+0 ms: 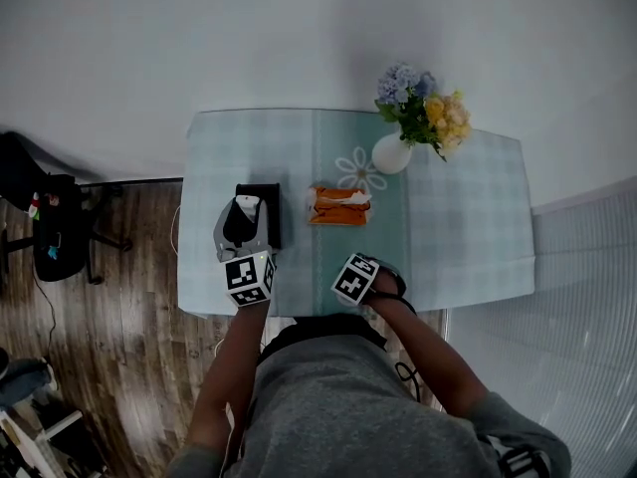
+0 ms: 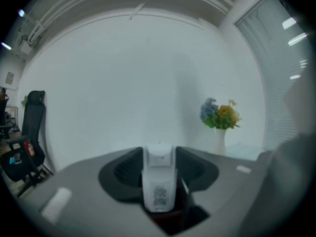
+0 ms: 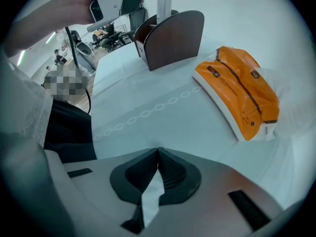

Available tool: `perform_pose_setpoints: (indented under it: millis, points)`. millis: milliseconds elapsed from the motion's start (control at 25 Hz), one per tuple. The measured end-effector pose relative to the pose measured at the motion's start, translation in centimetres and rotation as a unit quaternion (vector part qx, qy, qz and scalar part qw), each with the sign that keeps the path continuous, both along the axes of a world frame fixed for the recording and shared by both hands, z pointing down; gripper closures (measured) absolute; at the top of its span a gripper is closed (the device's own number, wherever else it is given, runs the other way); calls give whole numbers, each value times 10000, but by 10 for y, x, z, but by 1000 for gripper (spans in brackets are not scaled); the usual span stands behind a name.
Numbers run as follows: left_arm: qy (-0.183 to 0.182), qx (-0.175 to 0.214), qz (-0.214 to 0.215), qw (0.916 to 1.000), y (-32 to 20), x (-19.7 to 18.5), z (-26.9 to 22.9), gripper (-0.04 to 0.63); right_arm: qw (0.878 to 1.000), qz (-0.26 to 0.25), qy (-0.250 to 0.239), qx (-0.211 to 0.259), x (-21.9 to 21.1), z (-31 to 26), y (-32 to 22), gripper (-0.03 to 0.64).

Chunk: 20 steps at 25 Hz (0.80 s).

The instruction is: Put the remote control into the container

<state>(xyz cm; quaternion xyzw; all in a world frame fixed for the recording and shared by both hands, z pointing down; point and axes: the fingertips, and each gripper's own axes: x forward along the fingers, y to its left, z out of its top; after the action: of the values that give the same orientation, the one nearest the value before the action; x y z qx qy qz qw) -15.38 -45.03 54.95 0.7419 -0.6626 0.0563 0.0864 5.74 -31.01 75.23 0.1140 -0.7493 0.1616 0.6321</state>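
Observation:
My left gripper is shut on a white remote control, which stands upright between its jaws. The remote's lower end sits over the open top of the dark container at the table's left side. From the right gripper view the container shows as a dark brown box, with the remote coming down into it from above. My right gripper points down at the light blue tablecloth near the front edge, shut with nothing in it.
An orange tissue pack lies right of the container. A white vase of flowers stands at the table's back. A black office chair is on the wood floor to the left.

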Motion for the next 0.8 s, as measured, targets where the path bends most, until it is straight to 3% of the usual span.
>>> perform_pose_setpoints:
  millis: [440,800]
  points:
    - [-388,-434,-155,9982,-3,4,29,390,9999,-20,-89,-133,1,-1,0,598]
    - [-410,-871,-189,9952,0,6,50,388,9998,-36,-77,-188,1,-1,1,598]
